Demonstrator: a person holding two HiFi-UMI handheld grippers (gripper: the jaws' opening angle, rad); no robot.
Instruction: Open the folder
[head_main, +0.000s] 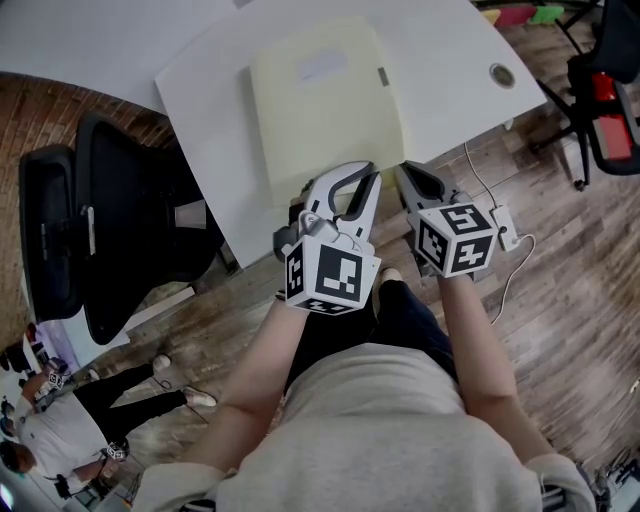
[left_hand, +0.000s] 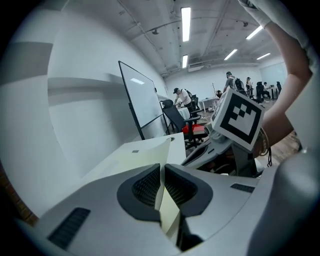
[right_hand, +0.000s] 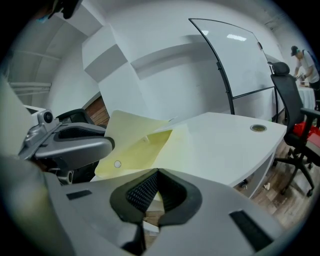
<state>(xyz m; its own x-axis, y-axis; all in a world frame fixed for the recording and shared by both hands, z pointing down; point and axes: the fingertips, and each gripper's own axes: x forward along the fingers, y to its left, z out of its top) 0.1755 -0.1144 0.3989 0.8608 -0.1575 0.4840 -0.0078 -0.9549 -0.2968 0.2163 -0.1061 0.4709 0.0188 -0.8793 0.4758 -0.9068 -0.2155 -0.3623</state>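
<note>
Head view: pale yellow folder (head_main: 320, 100) lies on the white desk (head_main: 450, 60), with the left gripper (head_main: 366, 172) and right gripper (head_main: 405, 170) tips at its near edge. Left gripper view: the left gripper (left_hand: 162, 167) has its jaws clamped narrow on the folder (left_hand: 145, 160) cover's thin edge. Right gripper view: the right gripper (right_hand: 157, 172) has its jaws closed together at the folder (right_hand: 135, 145) edge, top flap raised off the lower sheet; can't tell if it pinches anything.

An office (strip lights (left_hand: 186, 20) overhead): white desk (head_main: 205, 75), swivel chair (head_main: 110, 230), whiteboard (left_hand: 140, 102).
</note>
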